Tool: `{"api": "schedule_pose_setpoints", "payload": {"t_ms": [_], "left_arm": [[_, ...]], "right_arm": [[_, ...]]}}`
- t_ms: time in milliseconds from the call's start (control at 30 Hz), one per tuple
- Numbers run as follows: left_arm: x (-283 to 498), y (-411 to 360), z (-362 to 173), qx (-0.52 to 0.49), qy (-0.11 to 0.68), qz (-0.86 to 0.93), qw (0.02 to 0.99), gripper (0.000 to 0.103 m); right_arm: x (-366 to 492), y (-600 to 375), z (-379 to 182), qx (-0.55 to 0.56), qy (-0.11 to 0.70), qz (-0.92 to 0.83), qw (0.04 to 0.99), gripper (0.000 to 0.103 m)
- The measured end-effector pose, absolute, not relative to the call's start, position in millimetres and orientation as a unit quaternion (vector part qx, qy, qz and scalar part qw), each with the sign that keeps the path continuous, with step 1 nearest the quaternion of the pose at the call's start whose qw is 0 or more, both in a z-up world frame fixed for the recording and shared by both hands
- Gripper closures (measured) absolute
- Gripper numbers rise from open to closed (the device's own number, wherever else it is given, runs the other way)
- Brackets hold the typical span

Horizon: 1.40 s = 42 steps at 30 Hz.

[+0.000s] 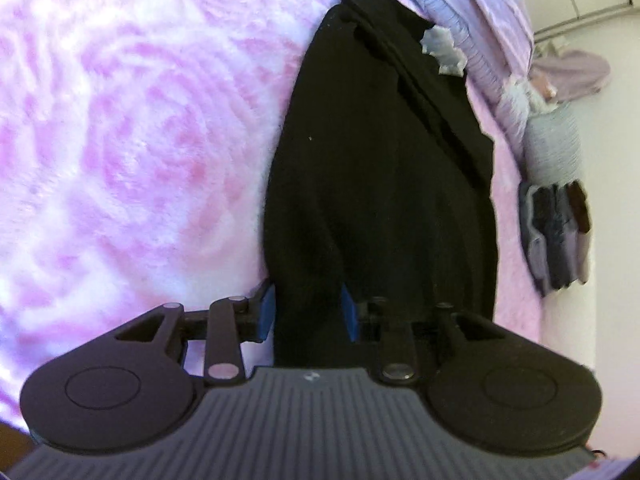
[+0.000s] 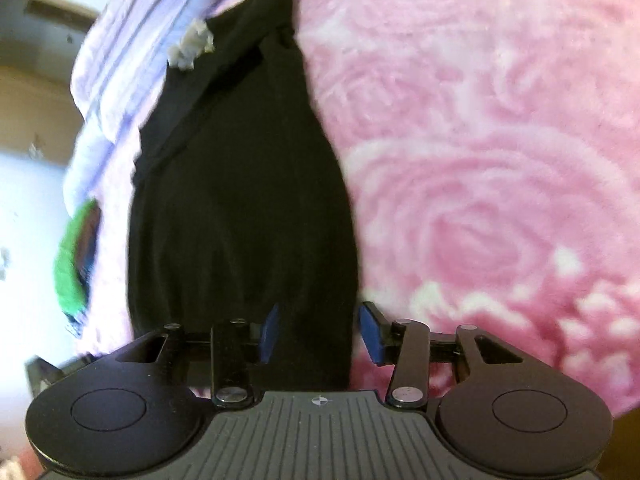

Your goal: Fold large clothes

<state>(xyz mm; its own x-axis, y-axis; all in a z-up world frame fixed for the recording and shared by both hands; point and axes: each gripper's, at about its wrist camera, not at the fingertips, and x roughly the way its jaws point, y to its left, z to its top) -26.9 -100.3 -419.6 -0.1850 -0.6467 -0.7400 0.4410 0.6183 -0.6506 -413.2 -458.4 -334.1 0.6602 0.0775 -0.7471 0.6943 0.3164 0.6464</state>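
Black garment [image 1: 376, 184] stretched over pink rose-patterned blanket [image 1: 132, 128], far end by lilac bedding [image 1: 472, 12] | left tool [image 1: 308, 312] clamped on garment's near edge | right tool [image 2: 318, 330] holds the same edge, blue pads [image 2: 370, 330] slightly apart

The right gripper [image 2: 318, 330] has black cloth [image 2: 240, 200] between its blue pads [image 2: 368, 332]. The cloth stretches away over a pink rose-patterned blanket [image 2: 480, 160]; a white scrap [image 2: 190, 46] sits near its far end.
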Motion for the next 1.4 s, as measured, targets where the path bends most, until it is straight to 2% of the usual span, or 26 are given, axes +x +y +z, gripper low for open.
{"api": "schedule_pose_setpoints", "payload": {"t_ms": [233,500,600,700,767,1167,1200,1300,1400], "left_arm": [[-18,-105,-431,-0.103,0.635,-0.464,0.609,0.075],[-32,-71,-432,-0.122,0.641,-0.450,0.610,0.076],[-29,-78,-438,-0.141,0.641,-0.448,0.608,0.076],[-25,-86,-439,-0.145,0.635,-0.456,0.607,0.082],[-23,-88,-439,-0.137,0.633,-0.453,0.613,0.096],[-30,-84,-441,-0.131,0.638,-0.454,0.608,0.096],[-30,-87,-441,-0.127,0.636,-0.457,0.609,0.096],[-32,-89,-435,-0.107,0.626,-0.462,0.619,0.099],[-37,-80,-421,-0.084,0.601,-0.468,0.642,0.099]], "right_arm": [[-394,-476,-358,0.584,0.301,-0.156,0.738,0.062],[-452,-455,-346,0.618,0.304,-0.171,0.704,0.062],[-448,-462,-353,0.630,0.290,-0.175,0.699,0.062],[-432,-472,-360,0.636,0.275,-0.164,0.702,0.062],[-421,-477,-361,0.631,0.276,-0.152,0.709,0.062],[-456,-458,-359,0.649,0.268,-0.138,0.699,0.065],[-452,-461,-362,0.653,0.263,-0.138,0.697,0.070],[-441,-469,-366,0.652,0.267,-0.148,0.694,0.096],[-442,-469,-359,0.641,0.280,-0.158,0.697,0.099]]}}
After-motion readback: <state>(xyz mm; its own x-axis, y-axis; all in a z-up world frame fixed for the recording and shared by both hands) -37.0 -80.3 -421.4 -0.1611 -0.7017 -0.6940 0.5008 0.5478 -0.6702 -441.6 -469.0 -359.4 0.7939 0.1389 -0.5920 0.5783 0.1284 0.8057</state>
